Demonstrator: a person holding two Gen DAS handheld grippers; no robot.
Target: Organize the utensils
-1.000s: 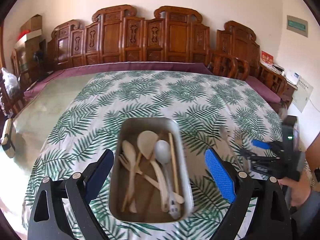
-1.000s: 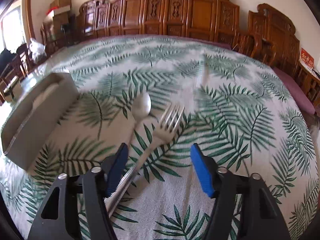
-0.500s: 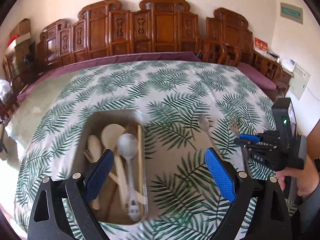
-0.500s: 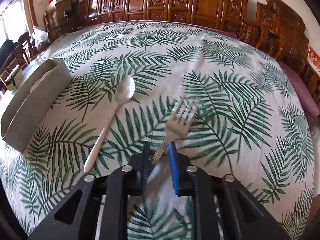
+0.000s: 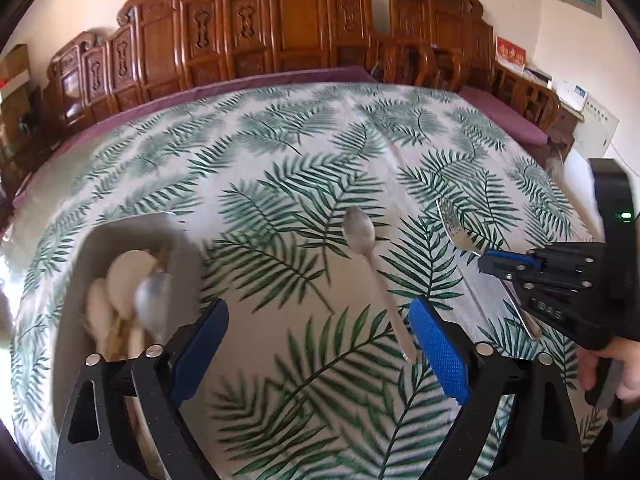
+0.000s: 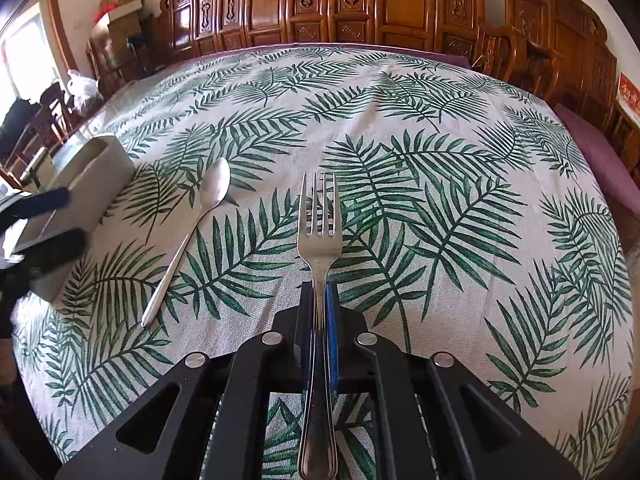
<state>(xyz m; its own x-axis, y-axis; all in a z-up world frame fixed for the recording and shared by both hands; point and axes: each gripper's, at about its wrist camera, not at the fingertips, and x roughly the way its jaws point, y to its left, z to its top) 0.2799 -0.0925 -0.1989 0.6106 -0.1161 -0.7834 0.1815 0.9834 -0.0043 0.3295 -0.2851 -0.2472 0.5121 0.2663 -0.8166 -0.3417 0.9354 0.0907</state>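
Observation:
A metal fork [image 6: 318, 236] points straight ahead, its neck pinched between the pads of my shut right gripper [image 6: 318, 294]; the left wrist view shows that fork [image 5: 456, 228] and that gripper [image 5: 486, 260] at the right. A metal spoon [image 5: 358, 232] lies on the leaf-print cloth. My left gripper [image 5: 316, 308] hovers wide over it, jaws closing slightly, the handle's end just by the right finger and nothing pressed. The grey tray [image 5: 132, 220] with wooden utensils and a metal spoon [image 5: 150, 304] sits at the left. In the right wrist view the spoon [image 6: 216, 188] lies beside the tray [image 6: 96, 172].
Carved wooden chairs [image 5: 300, 20] line the table's far side, with a purple cloth edge [image 5: 280, 78] before them. A person's hand [image 5: 616, 364] holds the right gripper. Boxes and a bag [image 6: 82, 88] stand off the table's far left.
My right gripper has shut on the fork, which now points straight ahead. My left gripper has swung right from above the tray to over the loose spoon.

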